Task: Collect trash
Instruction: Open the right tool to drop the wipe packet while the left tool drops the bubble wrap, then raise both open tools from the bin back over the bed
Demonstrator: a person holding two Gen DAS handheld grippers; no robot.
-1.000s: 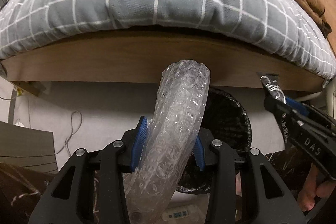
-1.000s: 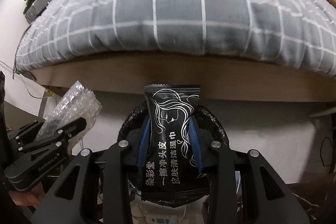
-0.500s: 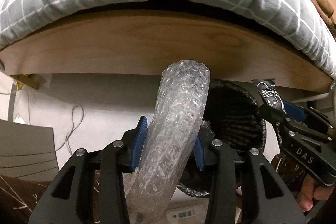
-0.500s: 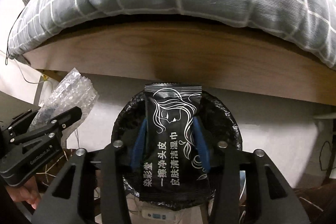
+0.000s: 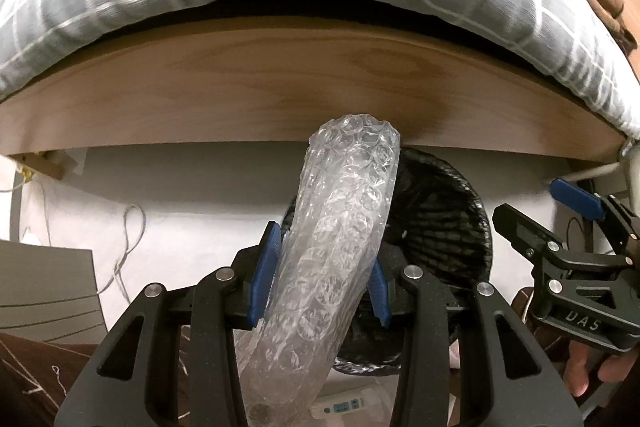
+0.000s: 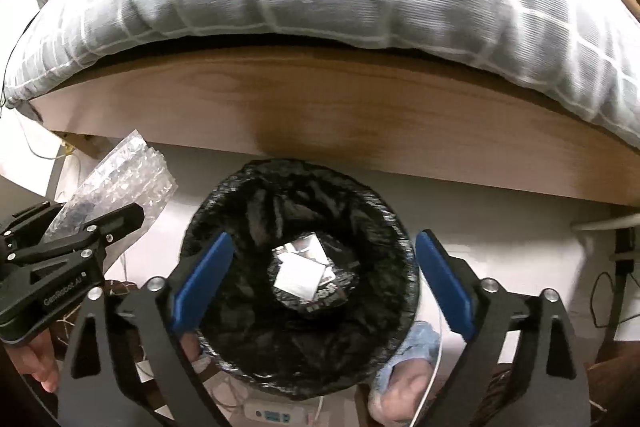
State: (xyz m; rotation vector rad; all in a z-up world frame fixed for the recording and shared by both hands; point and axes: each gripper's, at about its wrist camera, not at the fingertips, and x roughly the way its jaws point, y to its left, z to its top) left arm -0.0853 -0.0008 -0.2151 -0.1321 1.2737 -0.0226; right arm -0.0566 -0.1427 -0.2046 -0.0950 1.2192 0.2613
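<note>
The right gripper [image 6: 320,283] hangs over the black-lined bin [image 6: 224,203], its blue pads swinging apart with nothing between them — a dark wrapper with a pale, shiny face [image 6: 304,271] lies at the bottom of the liner. To the left, just off the rim, the left gripper [image 5: 322,267] pinches a roll of bubble wrap [image 5: 340,227] between its pads, the roll standing up and curling toward the wooden bed frame [image 5: 280,83].

To finish well, I'd bring that roll fully over the mouth before letting go; it is long and springy, so it could catch the rim and tip out onto the floor. Lowering its far end inside first looks safer.

By count: one bin, one wrapper in it, one bubble-wrap roll, two grippers.
</note>
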